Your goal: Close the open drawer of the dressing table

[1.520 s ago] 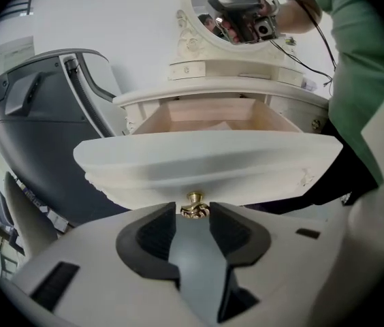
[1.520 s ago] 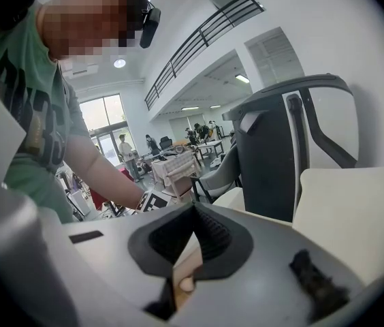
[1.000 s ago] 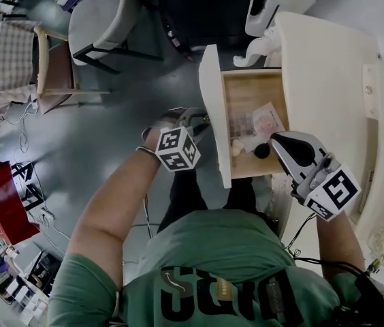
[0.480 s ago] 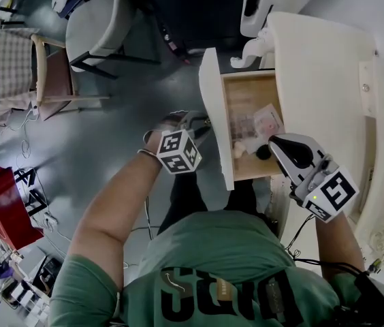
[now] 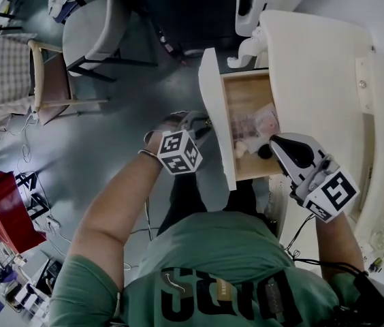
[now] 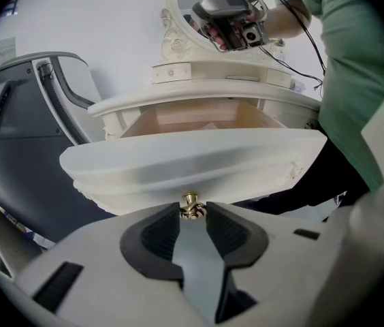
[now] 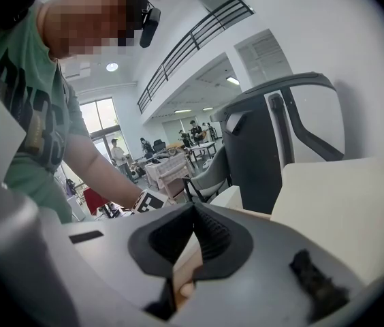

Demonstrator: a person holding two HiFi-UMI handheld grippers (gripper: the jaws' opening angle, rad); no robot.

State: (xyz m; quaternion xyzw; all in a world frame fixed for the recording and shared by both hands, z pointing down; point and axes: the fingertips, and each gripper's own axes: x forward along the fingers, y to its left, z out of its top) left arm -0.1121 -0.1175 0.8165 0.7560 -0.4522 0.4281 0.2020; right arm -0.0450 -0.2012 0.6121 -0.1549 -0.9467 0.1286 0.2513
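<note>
The drawer [image 5: 214,107] of the dressing table [image 5: 314,53] is being kept pulled far out, so the closing push is judged not yet done. Its brass knob [image 6: 190,203] is being pinched by the left hand-held gripper [image 6: 192,215]. The right hand-held gripper [image 7: 193,211], closed and empty, is being held over the drawer's corner.

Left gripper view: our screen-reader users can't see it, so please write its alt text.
The left gripper grips the small brass knob on the front of an open cream drawer. The dressing table's top and carved mirror frame rise behind it.
</note>
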